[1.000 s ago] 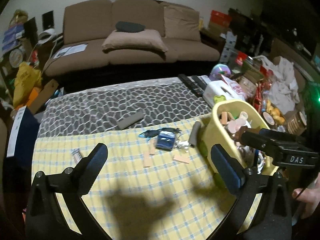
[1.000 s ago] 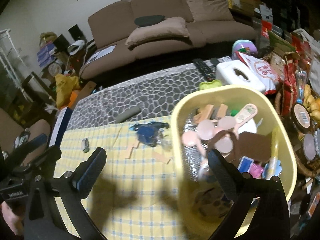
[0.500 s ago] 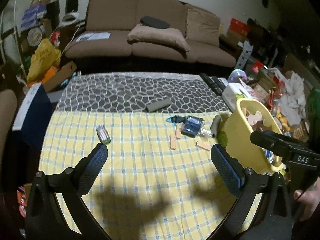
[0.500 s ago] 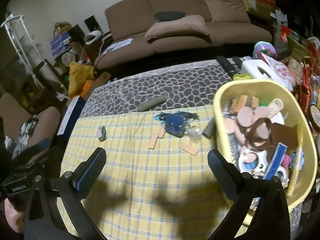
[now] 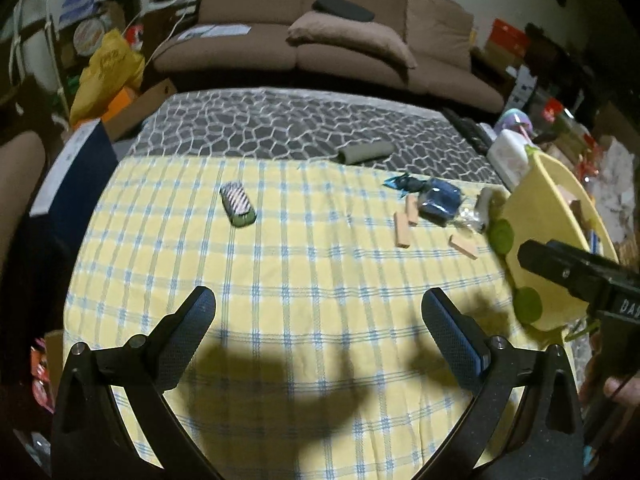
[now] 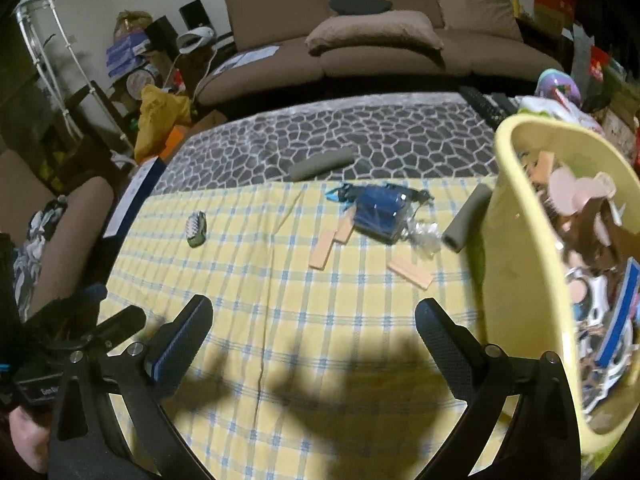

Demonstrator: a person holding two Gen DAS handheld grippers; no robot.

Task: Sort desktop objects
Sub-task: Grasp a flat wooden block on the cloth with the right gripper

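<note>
A yellow checked cloth [image 5: 304, 280] covers the table. On it lie a small striped object [image 5: 238, 204] [image 6: 196, 229], three tan wooden blocks [image 5: 402, 232] [image 6: 322, 249], a blue pouch [image 5: 440, 200] [image 6: 380, 212] with crinkled plastic [image 6: 425, 236], and a grey foam tube [image 6: 466, 218]. A second grey tube [image 5: 365, 151] [image 6: 322, 164] lies on the dark patterned cover. A yellow basket [image 5: 560, 216] [image 6: 516, 240] full of items stands at the right. My left gripper [image 5: 319, 322] and right gripper [image 6: 313, 330] are open and empty above the near cloth.
A brown sofa [image 5: 320, 32] with a pillow stands behind the table. A white box [image 5: 508, 156], remotes [image 6: 486, 104] and snack packets crowd the far right. A dark blue box [image 5: 76, 168] stands at the table's left edge. The right gripper's body [image 5: 580, 276] shows beside the basket.
Both grippers have drawn back and swung left. The basket has slid toward the right edge of both views and the striped object has come further into view.
</note>
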